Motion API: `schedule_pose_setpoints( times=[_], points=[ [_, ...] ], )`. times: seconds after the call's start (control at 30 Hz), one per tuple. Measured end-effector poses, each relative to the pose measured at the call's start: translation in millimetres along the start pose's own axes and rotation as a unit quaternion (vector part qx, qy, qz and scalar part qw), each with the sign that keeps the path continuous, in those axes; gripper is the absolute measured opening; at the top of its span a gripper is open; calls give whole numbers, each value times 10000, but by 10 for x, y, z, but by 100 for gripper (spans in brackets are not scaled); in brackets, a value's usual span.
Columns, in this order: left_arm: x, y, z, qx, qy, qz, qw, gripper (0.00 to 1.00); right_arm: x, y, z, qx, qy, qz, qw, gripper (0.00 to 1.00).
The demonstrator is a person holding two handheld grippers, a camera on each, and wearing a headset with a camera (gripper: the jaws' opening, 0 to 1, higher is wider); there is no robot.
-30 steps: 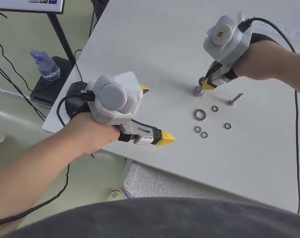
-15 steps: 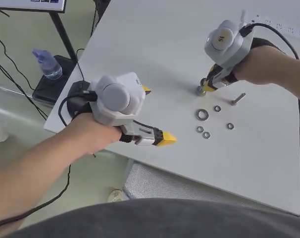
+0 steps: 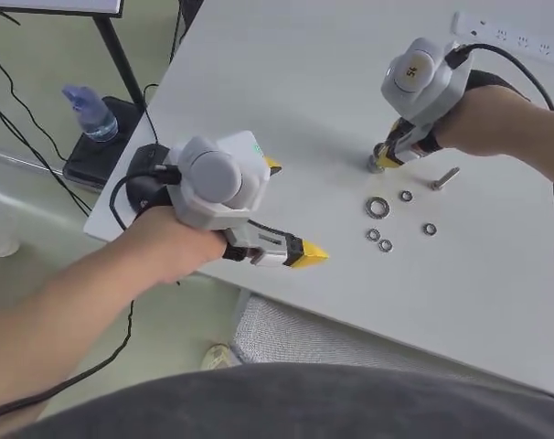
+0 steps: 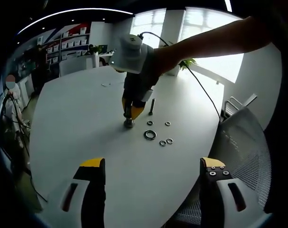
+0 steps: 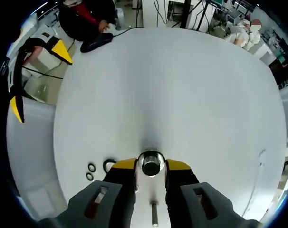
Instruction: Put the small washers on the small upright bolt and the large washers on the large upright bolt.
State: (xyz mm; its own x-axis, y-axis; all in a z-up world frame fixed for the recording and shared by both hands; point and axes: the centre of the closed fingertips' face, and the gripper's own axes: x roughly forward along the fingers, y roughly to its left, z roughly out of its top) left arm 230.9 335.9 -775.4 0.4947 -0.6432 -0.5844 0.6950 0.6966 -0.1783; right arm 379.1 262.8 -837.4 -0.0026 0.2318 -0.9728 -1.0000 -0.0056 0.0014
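Up at the 1 o'clock part of the head view, the person's right forearm comes in from the side. The wrist is bent down, so the right tongs point steeply at the counter. They are closed on the large bolt, which stands upright on the surface. The right gripper view shows the bolt's round end pinched between the two yellow tips of the right tongs.

The left forearm reaches in from 8 o'clock and holds the left tongs nearly level, aimed toward 3 o'clock. Their jaws are spread wide with nothing between them, and they hang just over the counter's near edge.

Taken from the large bolt:
- The large washer lies flat at 6 o'clock.
- The small bolt lies on its side at 3 o'clock.
- Four small washers are scattered from 4 to 6 o'clock, none touching another.

From 9 round to 12 o'clock of the bolt the counter is bare white. The near edge runs past at 7 o'clock, with a mesh chair seat below it. A power strip sits along the far edge at 1 o'clock.
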Motion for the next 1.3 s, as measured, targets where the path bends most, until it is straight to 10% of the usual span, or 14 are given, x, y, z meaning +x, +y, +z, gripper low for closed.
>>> schedule_pose_setpoints(
  times=[1.3],
  points=[
    [22, 6, -17, 18, -10, -55, 10000, 79, 204, -57, -111, 115, 143, 110, 9998, 23]
  ],
)
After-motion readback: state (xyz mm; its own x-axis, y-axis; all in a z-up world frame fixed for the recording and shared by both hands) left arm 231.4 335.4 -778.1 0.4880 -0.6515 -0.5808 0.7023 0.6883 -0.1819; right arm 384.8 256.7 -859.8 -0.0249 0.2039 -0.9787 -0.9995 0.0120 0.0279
